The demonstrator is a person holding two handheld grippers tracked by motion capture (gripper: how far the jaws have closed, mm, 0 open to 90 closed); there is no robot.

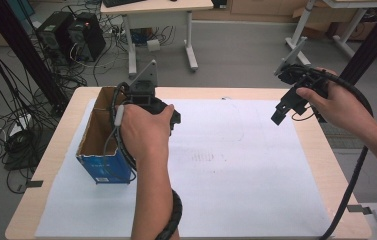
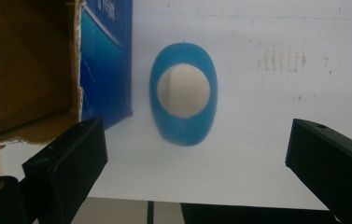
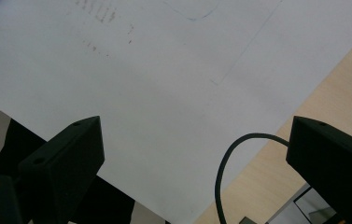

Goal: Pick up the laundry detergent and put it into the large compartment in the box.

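A blue oval object (image 2: 184, 93) with a cream round centre lies on the white paper, seen in the left gripper view just beside the blue box. My left gripper (image 2: 196, 135) hangs above it, jaws spread wide on either side with nothing between them. In the high view a hand holds the left gripper (image 1: 172, 118) next to the right wall of the open cardboard box (image 1: 101, 142), which is blue outside and brown inside. My right gripper (image 1: 281, 112) is held in the air over the table's right part, open and empty, above bare paper (image 3: 164, 93).
A large white sheet (image 1: 226, 165) covers most of the wooden table (image 1: 328, 165). The right gripper's cable (image 3: 222, 168) loops near the table's edge. Beyond the table stand desks (image 1: 161, 10), computer towers (image 1: 71, 32) and tangled floor cables (image 1: 6, 130).
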